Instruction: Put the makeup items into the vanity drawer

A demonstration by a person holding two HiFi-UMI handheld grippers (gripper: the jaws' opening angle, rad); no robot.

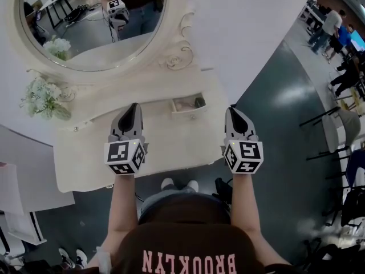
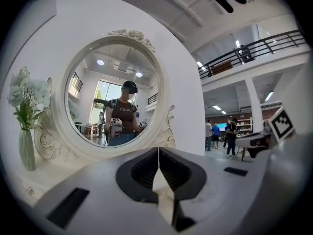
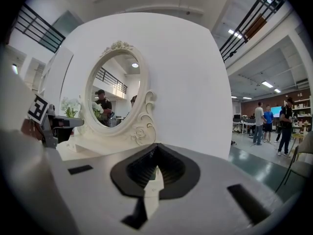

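Holding both tools level over the near part of the vanity top (image 1: 85, 153). Left gripper (image 1: 133, 108): jaws pressed together, nothing between them. Right gripper (image 1: 233, 112): the same, closed and empty, near the top's right edge.

The small drawer (image 1: 174, 106) stands pulled out on the far raised tier, below the round mirror (image 1: 91, 16) and between my two grippers. A pale item (image 1: 183, 103) and a dark item (image 1: 199, 102) lie inside it, too small to name. I find no other makeup on the top, so I judge the loading done and the drawer left to close.

Risks as I read them:
- A push with one closed tip off-centre on the drawer front could skew the drawer and jam it.
- An item sitting high could catch on the opening.
- A wide swing of the left gripper toward the flower vase (image 1: 43, 99) at the far left could topple it.
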